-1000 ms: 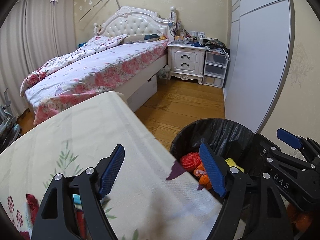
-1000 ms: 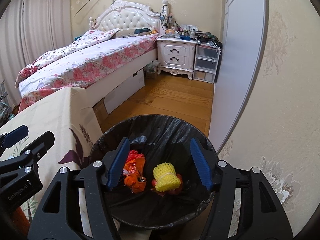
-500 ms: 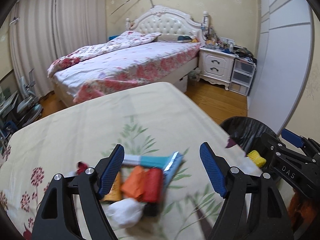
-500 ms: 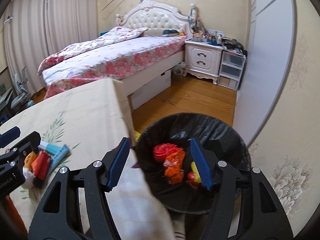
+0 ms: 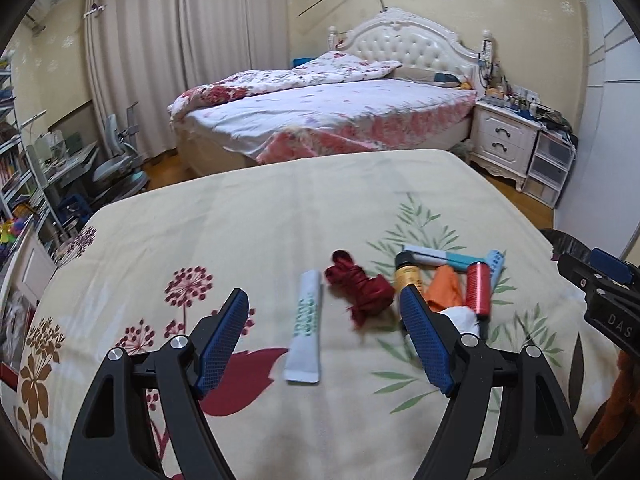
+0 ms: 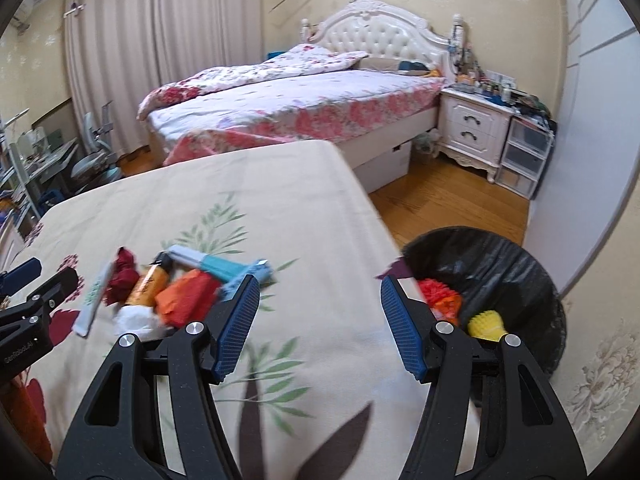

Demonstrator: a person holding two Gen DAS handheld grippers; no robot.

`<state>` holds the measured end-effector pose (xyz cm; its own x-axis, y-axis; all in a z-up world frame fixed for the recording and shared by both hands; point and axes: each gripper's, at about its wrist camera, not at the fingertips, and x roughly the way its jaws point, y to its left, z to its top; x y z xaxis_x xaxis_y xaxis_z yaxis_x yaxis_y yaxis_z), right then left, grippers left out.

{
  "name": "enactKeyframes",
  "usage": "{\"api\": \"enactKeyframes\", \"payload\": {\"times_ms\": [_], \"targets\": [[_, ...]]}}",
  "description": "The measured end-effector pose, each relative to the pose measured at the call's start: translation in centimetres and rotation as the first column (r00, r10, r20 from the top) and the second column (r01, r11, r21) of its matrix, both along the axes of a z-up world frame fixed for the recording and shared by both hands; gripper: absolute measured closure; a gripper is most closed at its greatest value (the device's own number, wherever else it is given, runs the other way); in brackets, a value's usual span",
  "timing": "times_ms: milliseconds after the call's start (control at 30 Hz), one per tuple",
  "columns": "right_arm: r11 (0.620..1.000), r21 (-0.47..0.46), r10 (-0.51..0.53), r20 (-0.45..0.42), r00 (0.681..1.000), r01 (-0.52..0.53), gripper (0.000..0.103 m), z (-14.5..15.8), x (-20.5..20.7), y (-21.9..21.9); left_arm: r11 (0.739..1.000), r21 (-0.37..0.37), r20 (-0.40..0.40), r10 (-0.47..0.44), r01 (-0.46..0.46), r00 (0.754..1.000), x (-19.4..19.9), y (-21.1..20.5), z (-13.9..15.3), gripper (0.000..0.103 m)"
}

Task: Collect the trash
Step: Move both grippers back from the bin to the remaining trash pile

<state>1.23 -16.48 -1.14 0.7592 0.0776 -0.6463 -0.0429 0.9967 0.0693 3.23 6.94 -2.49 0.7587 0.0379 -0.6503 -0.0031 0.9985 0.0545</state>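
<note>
While both jaws stand wide and empty, the left gripper (image 5: 324, 336) frames a white sachet (image 5: 305, 330) at lower centre. The right gripper (image 6: 318, 326) sits centre frame, bin (image 6: 516, 272) at right.

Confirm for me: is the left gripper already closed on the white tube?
No, the left gripper is open and empty, and the white tube lies flat on the tablecloth between its fingers.
</note>
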Motion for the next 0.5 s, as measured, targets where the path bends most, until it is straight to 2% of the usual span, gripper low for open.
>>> {"api": "enactKeyframes", "payload": {"times_ms": [500], "targets": [[0.974,-0.046,0.22,-0.035,0.975,-0.221,0.041,-0.8,-1.4,10.5,0.985,-0.024,-0.026,0.172,-0.172,0.985,-3.2,8.5,-1.9,0.027]]}}
